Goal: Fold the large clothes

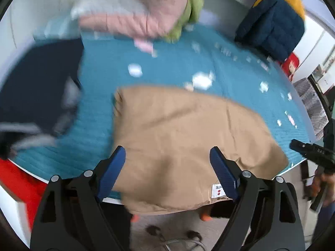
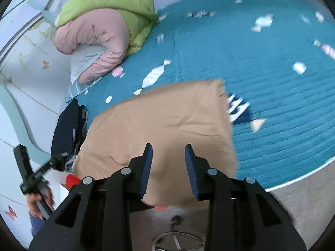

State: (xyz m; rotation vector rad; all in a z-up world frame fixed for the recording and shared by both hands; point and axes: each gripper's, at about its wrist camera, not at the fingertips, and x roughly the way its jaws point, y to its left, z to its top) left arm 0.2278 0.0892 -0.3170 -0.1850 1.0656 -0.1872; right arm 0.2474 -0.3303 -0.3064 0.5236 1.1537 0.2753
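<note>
My left gripper hangs spread wide over the tan garment, gripping nothing — its white label sits just inside the right-hand finger. My right gripper is parted too, empty, above the same cloth. The garment lies folded flat at the near edge of the teal bedspread, overhanging it. Farther back, pink and green quilts are heaped; a dark pile lies beside the garment.
</note>
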